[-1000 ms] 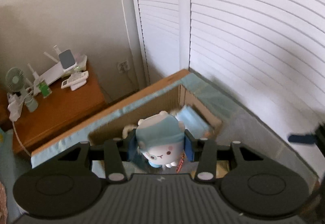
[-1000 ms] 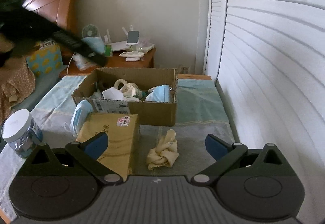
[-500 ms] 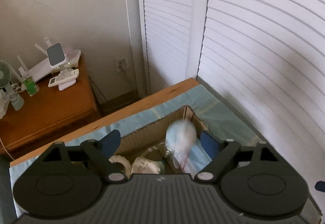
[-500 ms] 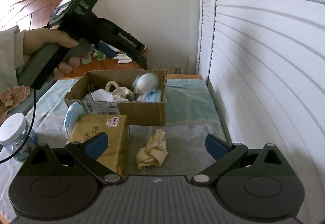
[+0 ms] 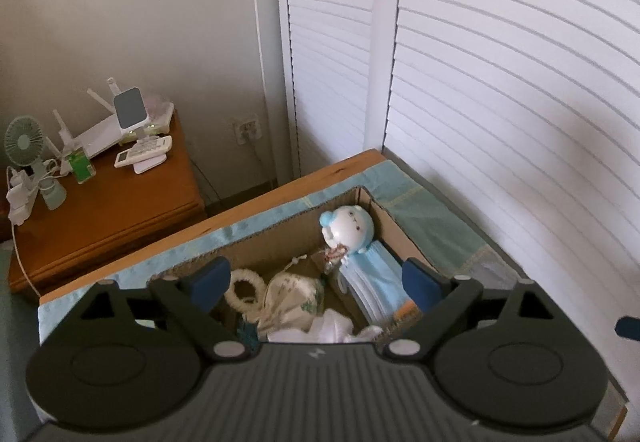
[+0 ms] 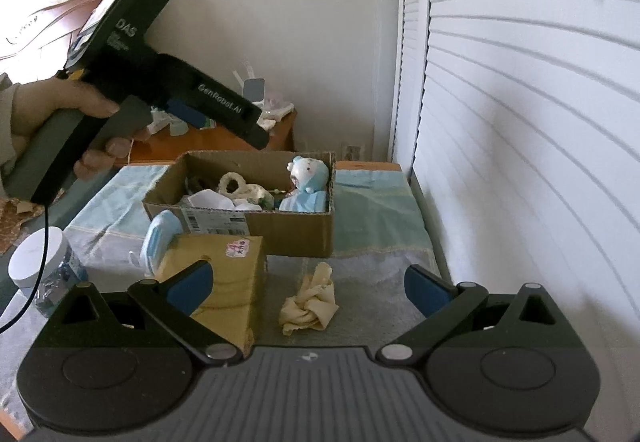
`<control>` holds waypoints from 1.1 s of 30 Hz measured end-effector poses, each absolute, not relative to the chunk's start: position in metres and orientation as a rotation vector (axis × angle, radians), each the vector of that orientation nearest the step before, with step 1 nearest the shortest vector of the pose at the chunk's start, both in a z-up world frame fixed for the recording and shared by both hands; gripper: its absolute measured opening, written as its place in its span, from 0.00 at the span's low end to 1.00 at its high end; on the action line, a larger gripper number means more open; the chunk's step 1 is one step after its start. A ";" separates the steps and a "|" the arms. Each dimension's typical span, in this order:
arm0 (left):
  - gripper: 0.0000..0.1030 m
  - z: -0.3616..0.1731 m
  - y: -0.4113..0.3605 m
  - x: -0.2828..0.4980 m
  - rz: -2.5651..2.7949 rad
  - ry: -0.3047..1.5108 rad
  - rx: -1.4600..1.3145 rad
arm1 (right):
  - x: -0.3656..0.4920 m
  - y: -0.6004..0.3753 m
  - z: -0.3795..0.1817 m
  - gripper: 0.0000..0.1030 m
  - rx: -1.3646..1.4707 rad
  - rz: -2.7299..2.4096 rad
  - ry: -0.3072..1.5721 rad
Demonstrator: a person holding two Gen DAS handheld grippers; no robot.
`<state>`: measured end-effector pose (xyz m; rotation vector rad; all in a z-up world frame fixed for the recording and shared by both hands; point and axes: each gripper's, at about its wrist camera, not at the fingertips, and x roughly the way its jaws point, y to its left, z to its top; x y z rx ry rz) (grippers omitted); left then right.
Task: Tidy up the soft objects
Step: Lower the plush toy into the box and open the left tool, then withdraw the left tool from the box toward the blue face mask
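Yellow crumpled cloth (image 6: 309,304) lies low centre of your right view, dead ahead between the right gripper (image 6: 308,288) jaws, spread wide; left gripper (image 5: 318,280), released, hovers over the cardboard box (image 6: 296,228).

Right gripper (image 6: 308,284): jaws spread wide, nothing between them, low over the grey cloth.
Left gripper (image 6: 256,129): held above the box's left side by a hand (image 6: 52,121); its fingertips are hard to make out.
Cardboard box (image 6: 280,232): open-topped, on the blue cloth.
Plush toy (image 6: 308,175): blue and white, in the box's right end, resting on a blue mask.
Crumpled cloth (image 6: 308,306): cream, just before the box.
Tissue pack (image 6: 228,282): yellow-brown, left of the cloth.
Jar (image 6: 40,270): white-lidded, far left.
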<state>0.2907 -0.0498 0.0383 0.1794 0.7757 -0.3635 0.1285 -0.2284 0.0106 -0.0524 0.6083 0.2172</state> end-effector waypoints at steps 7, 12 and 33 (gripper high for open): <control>0.92 0.046 -0.043 0.248 -0.399 0.748 0.209 | 0.113 -0.223 0.018 1.00 -0.064 0.223 0.594; 0.92 0.042 -0.032 0.214 -0.415 0.738 0.184 | 0.106 -0.223 0.015 1.00 -0.068 0.222 0.602; 0.93 -0.020 0.026 0.143 -0.320 0.828 0.037 | 0.112 -0.232 -0.008 1.00 -0.067 0.171 0.666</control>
